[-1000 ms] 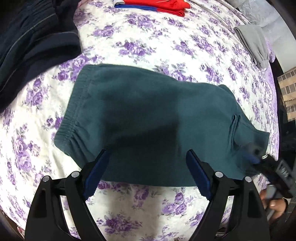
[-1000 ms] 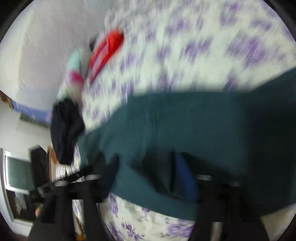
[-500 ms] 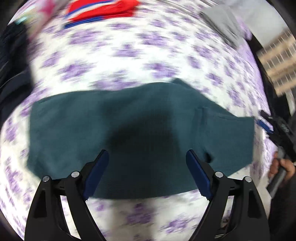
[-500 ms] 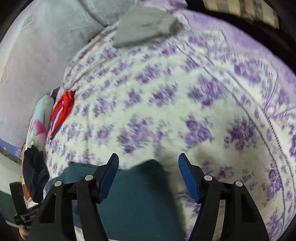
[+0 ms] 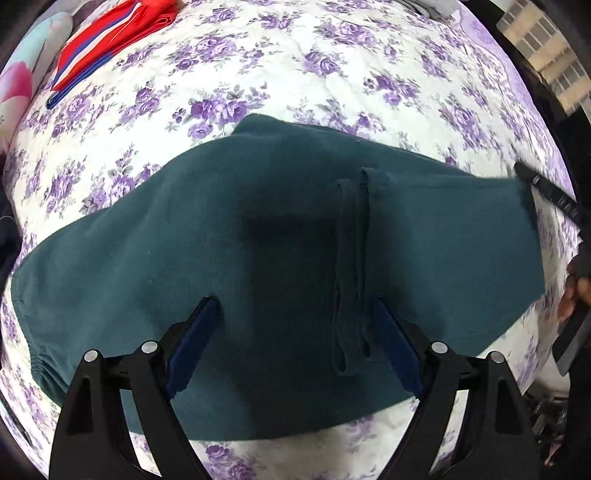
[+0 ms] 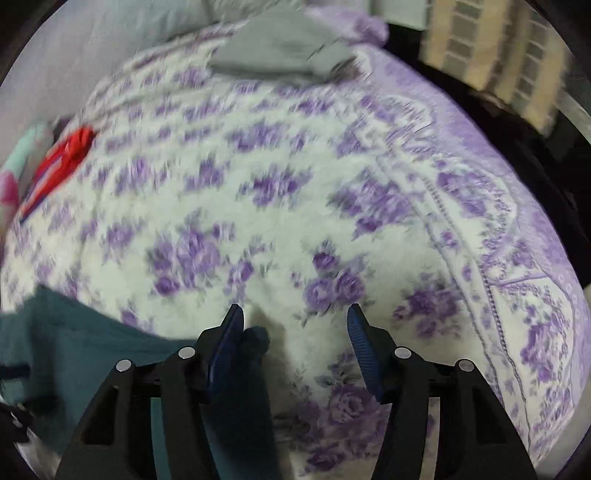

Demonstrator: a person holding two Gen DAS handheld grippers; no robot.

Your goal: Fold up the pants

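Left wrist view looks almost straight down on the teal pants [image 5: 258, 266], folded and lying flat across the floral bedspread [image 5: 332, 66]. My left gripper [image 5: 295, 310] hangs over their middle with its jaws spread wide and nothing between the pads but cloth lying below; it grips nothing. Bare bedspread lies open beyond the pants' far edge, up to the red garment [image 5: 110, 33] at the top left. The pants' right edge ends near the side of the bed, where my right hand [image 5: 570, 291] shows at the frame's rim.

Right wrist view is blurred but adds what the other lacks: the grey garment [image 6: 280, 51] at the far end of the bed and the lilac border of the bedspread [image 6: 480, 184] running down the right side. My right gripper [image 6: 295, 321] sits at the pants' [image 6: 92, 350] corner; its jaws are closing, the left pad just beside a dark fold of cloth, with mostly bedspread between them, and I cannot tell whether that pad touches it.

A second ago the pants lay slanted with the waistband at the left of my left view; now they stretch level, the pocket seams between my fingers. My right view then was filled with teal cloth; now it is mostly bedspread.
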